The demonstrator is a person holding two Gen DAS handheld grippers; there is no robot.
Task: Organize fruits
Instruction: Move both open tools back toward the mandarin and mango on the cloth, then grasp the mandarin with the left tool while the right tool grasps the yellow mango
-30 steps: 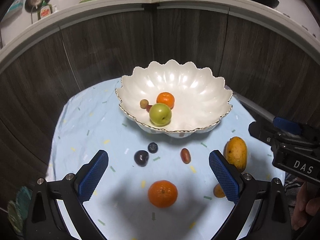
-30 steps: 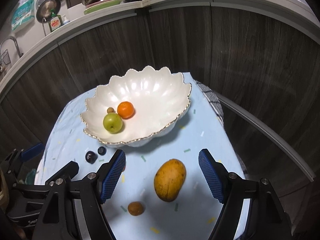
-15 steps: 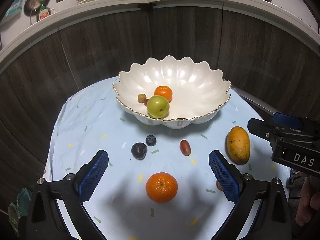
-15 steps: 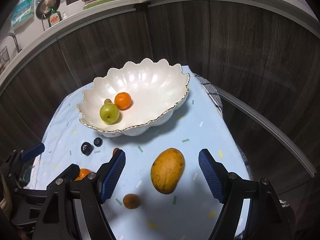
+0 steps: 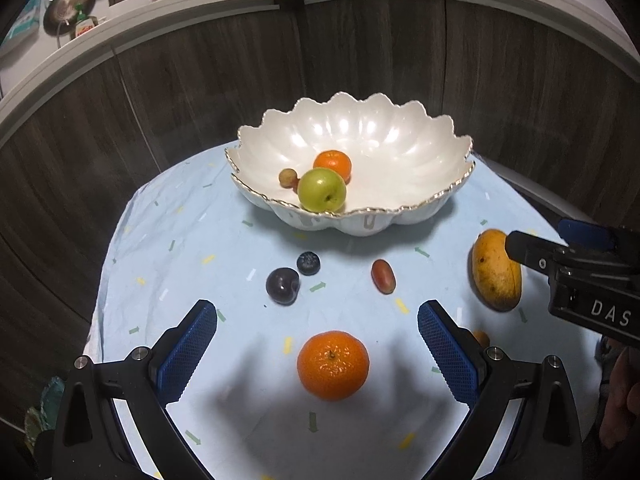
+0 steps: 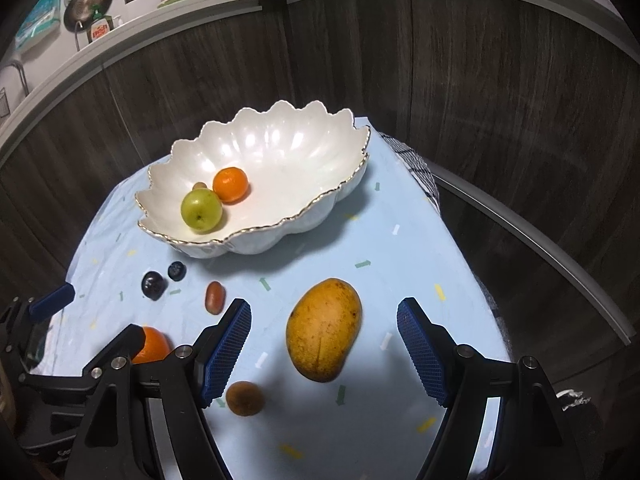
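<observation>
Both grippers are sitting wide open, holding nothing. The left gripper [image 5: 317,354] is lining up on the loose orange [image 5: 333,365] at about 6 o'clock from the bowl [image 5: 400,216], and the right gripper [image 6: 324,354] is hovering around the mango [image 6: 323,329] on the worktop [image 6: 400,272] at 5 o'clock. I'd say go low and centred so the pads are meeting the widest part, squeezing gently since round fruit likes rolling. Green apple [image 5: 322,190] is already sitting in the bowl.
</observation>
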